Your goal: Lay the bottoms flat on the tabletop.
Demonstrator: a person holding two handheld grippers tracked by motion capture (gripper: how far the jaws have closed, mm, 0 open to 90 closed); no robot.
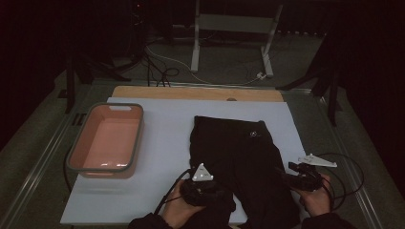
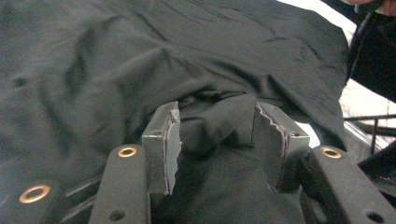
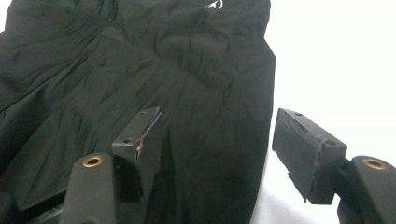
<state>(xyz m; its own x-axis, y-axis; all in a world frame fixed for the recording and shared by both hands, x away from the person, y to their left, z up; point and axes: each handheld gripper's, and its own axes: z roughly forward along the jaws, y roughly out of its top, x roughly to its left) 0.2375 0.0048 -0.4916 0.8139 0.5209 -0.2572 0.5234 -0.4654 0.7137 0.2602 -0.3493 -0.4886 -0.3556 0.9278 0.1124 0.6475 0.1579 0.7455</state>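
A black garment (image 1: 239,148) with a small white logo lies spread on the white table cover, reaching from mid-table to the front edge. My left gripper (image 1: 217,191) rests on the garment's front left part. In the left gripper view its jaws (image 2: 217,109) are open, and a raised fold of the cloth (image 2: 187,56) lies between them without being pinched. My right gripper (image 1: 289,172) sits at the garment's right edge. In the right gripper view it (image 3: 217,114) is open, one jaw over the black cloth (image 3: 163,60) and the other over bare white table.
A pink basin with a grey rim (image 1: 140,136) stands at the left of the table. A wooden strip (image 1: 191,93) runs along the far edge. Behind the table are a white stand (image 1: 229,24) and cables on the floor. Cables trail from both grippers.
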